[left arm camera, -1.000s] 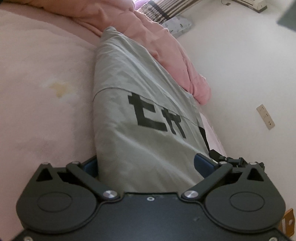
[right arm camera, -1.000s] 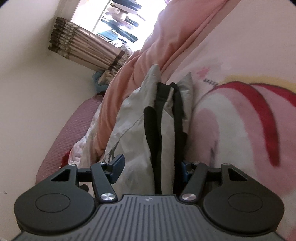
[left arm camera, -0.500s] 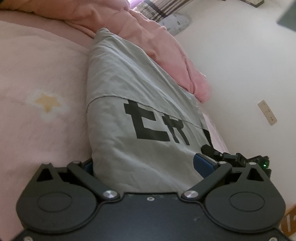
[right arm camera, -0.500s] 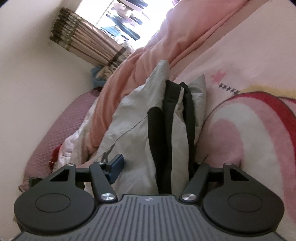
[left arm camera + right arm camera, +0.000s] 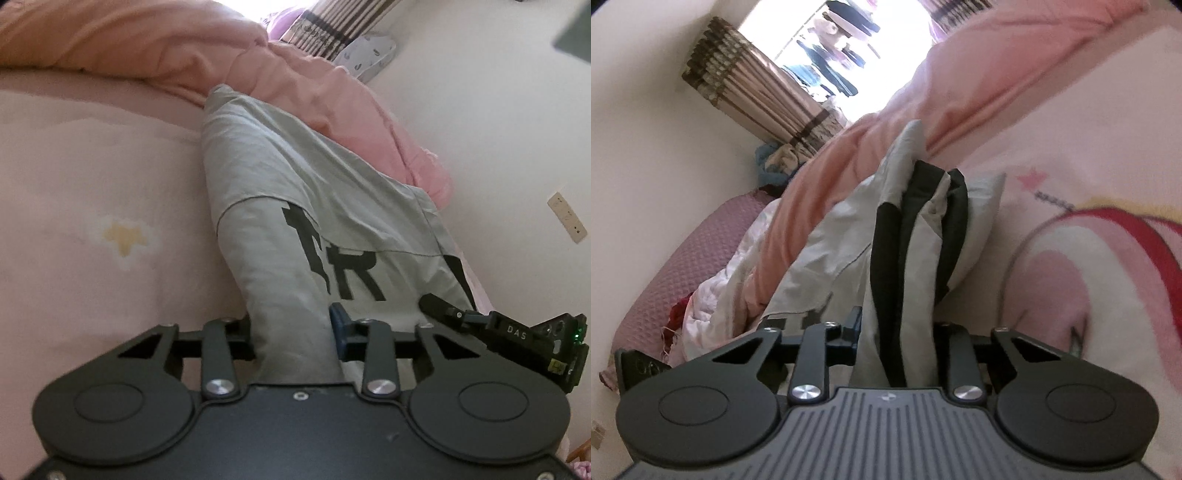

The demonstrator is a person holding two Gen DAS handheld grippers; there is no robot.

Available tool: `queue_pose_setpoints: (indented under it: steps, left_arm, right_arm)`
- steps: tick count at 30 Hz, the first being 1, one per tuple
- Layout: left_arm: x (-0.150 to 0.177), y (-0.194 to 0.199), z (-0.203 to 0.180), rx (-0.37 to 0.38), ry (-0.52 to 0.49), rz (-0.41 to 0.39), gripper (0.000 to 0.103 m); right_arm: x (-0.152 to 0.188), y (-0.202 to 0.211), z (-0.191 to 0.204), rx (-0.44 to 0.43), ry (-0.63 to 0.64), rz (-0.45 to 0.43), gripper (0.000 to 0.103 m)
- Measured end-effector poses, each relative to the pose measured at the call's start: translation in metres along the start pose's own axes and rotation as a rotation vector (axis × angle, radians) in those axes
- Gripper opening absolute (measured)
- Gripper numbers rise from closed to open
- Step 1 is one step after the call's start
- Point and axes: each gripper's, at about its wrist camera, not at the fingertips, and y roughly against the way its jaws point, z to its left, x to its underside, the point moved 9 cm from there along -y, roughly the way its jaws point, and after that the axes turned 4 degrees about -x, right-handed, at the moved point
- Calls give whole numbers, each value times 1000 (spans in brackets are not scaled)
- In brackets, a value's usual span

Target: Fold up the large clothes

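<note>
A grey garment (image 5: pixel 295 192) with black lettering lies stretched on the pink bed. My left gripper (image 5: pixel 295 332) is shut on its near edge. In the right wrist view the same garment (image 5: pixel 849 236) shows grey folds and black trim (image 5: pixel 886 258). My right gripper (image 5: pixel 895 332) is shut on a bunch of that grey and black cloth. The right gripper also shows in the left wrist view (image 5: pixel 517 336), at the garment's right side.
The pink bedsheet (image 5: pixel 92 184) has a yellow star print. A pink duvet (image 5: pixel 166 44) is heaped at the far side. A white wall with a socket (image 5: pixel 567 218) stands to the right. A curtain (image 5: pixel 757 96), window and purple cushion (image 5: pixel 683 266) lie beyond.
Both grippers have closed from wide open onto the garment's edge. The cloth between the fingers is now bunched and narrower.
</note>
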Motion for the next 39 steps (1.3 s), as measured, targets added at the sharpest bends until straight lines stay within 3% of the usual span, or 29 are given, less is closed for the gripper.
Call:
queue_pose_setpoints:
  steps: [7, 12, 16, 21, 25, 28, 30, 31, 33, 35, 39]
  left_arm:
    - [-1, 79, -8, 1, -35, -53, 31]
    - [17, 152, 4, -17, -59, -99, 31]
    - [39, 187, 21, -21, -58, -109, 31]
    - [71, 191, 45, -13, -44, -116, 31]
    - [100, 172, 73, -29, -2, -63, 32]
    - [115, 167, 86, -3, 18, -74, 44]
    - [121, 168, 95, 1, 46, -86, 63]
    - [123, 168, 100, -6, 56, -85, 66]
    - [127, 178, 107, -18, 57, -88, 69]
    - [118, 188, 102, -58, 30, -110, 65]
    - [95, 221, 85, -142, -63, -218, 65]
  right_arm:
    - [12, 18, 72, -49, 51, -6, 24]
    - [38, 24, 119, -92, 70, -4, 25]
    - [64, 24, 135, -98, 87, 3, 25]
    - [98, 14, 125, -59, 98, 4, 26]
    - [118, -2, 97, 12, 84, 48, 28]
    - [121, -8, 76, -9, 57, 78, 39]
    - [119, -7, 64, -12, 22, 98, 47]
    - [119, -4, 61, -4, 12, 104, 49]
    - [113, 8, 58, 45, 41, 76, 65]
    - [101, 26, 62, 121, 107, 28, 66]
    - [87, 41, 109, 154, 260, -49, 62]
